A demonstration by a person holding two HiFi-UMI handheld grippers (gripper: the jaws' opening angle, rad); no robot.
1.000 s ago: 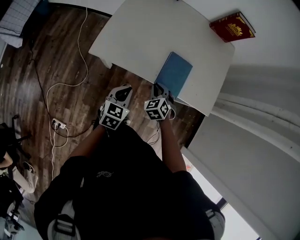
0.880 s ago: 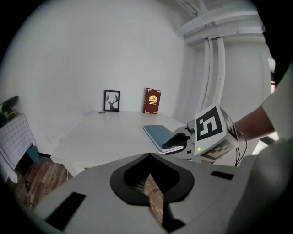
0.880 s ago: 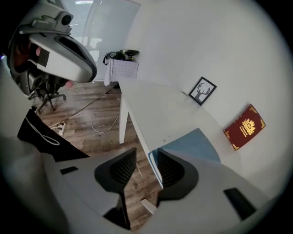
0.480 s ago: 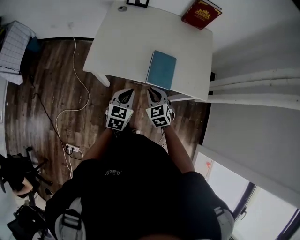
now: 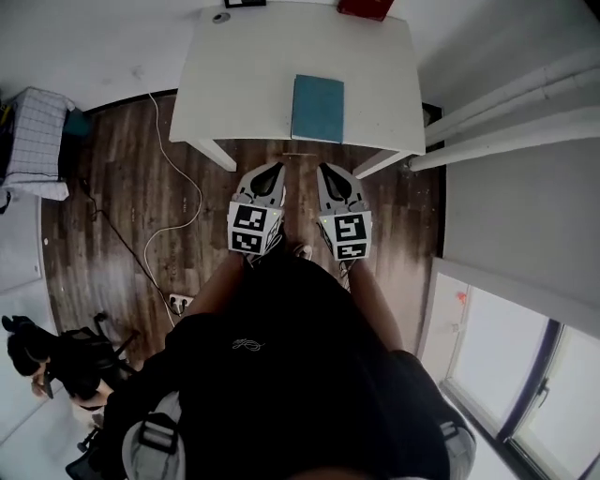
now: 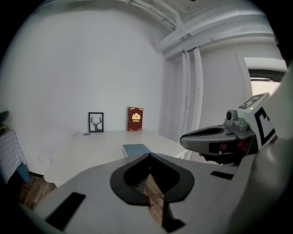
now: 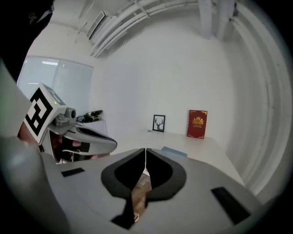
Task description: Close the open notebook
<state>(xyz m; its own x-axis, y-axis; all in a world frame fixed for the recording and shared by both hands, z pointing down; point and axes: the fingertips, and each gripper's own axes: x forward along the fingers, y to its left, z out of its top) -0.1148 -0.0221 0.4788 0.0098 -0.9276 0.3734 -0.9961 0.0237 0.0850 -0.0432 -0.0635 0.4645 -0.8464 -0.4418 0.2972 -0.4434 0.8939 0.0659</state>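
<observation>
The blue notebook (image 5: 317, 108) lies closed and flat near the front edge of the white table (image 5: 244, 84). It also shows in the left gripper view as the notebook (image 6: 136, 149) and in the right gripper view as the notebook (image 7: 174, 151). My left gripper (image 5: 272, 170) and right gripper (image 5: 327, 171) hover side by side over the floor in front of the table, apart from the notebook. The left gripper (image 6: 149, 155) is shut with nothing in it. The right gripper (image 7: 145, 150) has just been closing and now stands shut, with nothing between its jaws.
A red book (image 5: 366, 7) and a small framed deer picture (image 6: 96, 122) stand at the table's back against the wall. A white cable (image 5: 173, 225) and power strip (image 5: 178, 302) lie on the wooden floor to the left. White pipes (image 5: 506, 94) run along the right.
Both grippers have drawn back from the table's front edge and risen. The right gripper was at the notebook's near edge a second ago and is now apart from it.
</observation>
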